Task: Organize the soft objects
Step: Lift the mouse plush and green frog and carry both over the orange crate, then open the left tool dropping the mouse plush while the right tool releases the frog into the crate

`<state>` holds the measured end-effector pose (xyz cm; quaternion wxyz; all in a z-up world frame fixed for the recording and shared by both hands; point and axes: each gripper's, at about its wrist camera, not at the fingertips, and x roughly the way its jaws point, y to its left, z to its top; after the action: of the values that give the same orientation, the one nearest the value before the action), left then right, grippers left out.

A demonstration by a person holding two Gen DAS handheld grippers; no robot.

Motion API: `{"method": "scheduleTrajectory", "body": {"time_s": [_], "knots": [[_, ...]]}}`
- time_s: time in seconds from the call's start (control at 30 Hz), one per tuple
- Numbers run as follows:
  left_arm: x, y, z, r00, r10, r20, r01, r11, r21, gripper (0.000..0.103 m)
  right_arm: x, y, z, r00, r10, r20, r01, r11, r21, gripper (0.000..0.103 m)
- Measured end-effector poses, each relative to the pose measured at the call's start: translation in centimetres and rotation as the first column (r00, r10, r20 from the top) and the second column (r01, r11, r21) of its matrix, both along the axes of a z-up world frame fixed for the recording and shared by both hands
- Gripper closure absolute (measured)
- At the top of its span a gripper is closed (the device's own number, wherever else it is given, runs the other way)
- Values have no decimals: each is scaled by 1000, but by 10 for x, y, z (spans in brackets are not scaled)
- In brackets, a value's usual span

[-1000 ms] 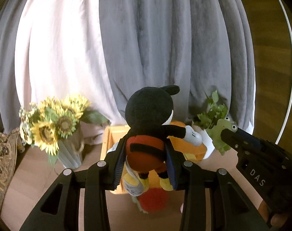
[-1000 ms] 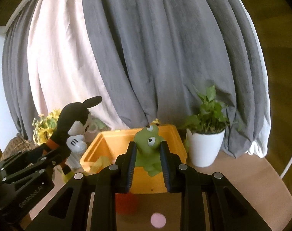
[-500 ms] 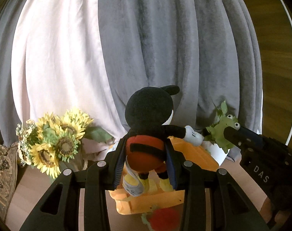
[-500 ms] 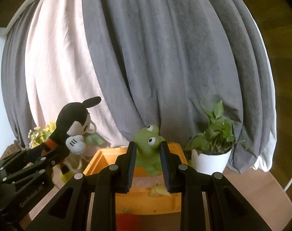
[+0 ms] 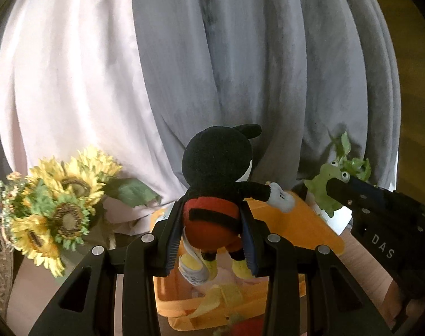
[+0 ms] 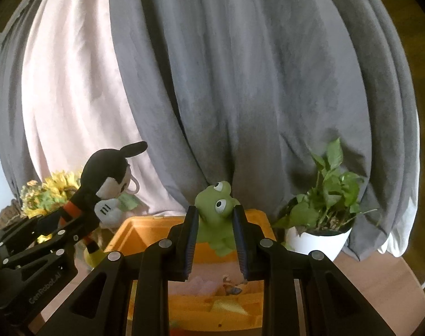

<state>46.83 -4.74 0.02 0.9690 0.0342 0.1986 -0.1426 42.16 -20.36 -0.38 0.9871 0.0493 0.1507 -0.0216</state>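
My left gripper (image 5: 211,224) is shut on a black mouse plush (image 5: 215,187) with red shorts and holds it upright above the orange bin (image 5: 304,224). My right gripper (image 6: 215,224) is shut on a green frog toy (image 6: 216,210) and holds it over the far side of the same orange bin (image 6: 145,233). The frog (image 5: 324,187) and the right gripper also show at the right of the left wrist view. The mouse plush (image 6: 106,176) and the left gripper show at the left of the right wrist view. Soft items lie inside the bin.
A sunflower bouquet (image 5: 58,210) stands left of the bin. A potted green plant in a white pot (image 6: 321,224) stands to its right. Grey and pale pink curtains (image 6: 240,84) hang close behind. A red object (image 5: 248,327) lies in front of the bin.
Both grippers have moved forward with their toys. The bin now lies closer and lower in both views, under the toys.
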Motion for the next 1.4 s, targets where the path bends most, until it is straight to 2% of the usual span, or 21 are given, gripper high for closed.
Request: {"method": "scheduleTrajectory", "body": {"time_s": [0.3, 0.57, 0.7, 0.83, 0.87, 0.97, 1.0, 1.07, 1.17, 1.4], "knots": [[41, -12, -37, 994, -21, -107, 25, 999, 33, 65, 47, -12, -28, 996, -17, -86, 18, 1000, 5, 77], [62, -21, -63, 982, -36, -187, 48, 997, 61, 65, 74, -16, -54, 986, -19, -167, 21, 1000, 9, 76], [70, -30, -72, 975, -55, -217, 78, 992, 100, 64, 82, -18, -66, 979, -17, -203, 21, 1000, 15, 76], [74, -33, -75, 968, -67, -240, 92, 991, 94, 60, 87, -19, -71, 976, -16, -218, 20, 1000, 17, 76], [74, -33, -75, 968, -64, -244, 88, 992, 87, 54, 87, -19, -73, 975, -13, -223, 18, 1000, 19, 76], [74, -32, -75, 967, -62, -247, 82, 994, 75, 47, 89, -20, -73, 973, 3, -232, 6, 999, 38, 74], [74, -32, -75, 968, -65, -243, 86, 993, 75, 46, 87, -21, -72, 973, 5, -230, 4, 999, 41, 68], [71, -31, -72, 974, -48, -220, 68, 994, 83, 36, 86, -21, -71, 975, -2, -221, 10, 999, 35, 59], [67, -28, -67, 980, -23, -197, 42, 995, 94, 36, 83, -21, -67, 979, -16, -206, 23, 999, 33, 58], [51, -11, -50, 985, 33, -171, -27, 999, 37, 36, 72, -25, -56, 980, -44, -193, 57, 997, 58, 58]]}}
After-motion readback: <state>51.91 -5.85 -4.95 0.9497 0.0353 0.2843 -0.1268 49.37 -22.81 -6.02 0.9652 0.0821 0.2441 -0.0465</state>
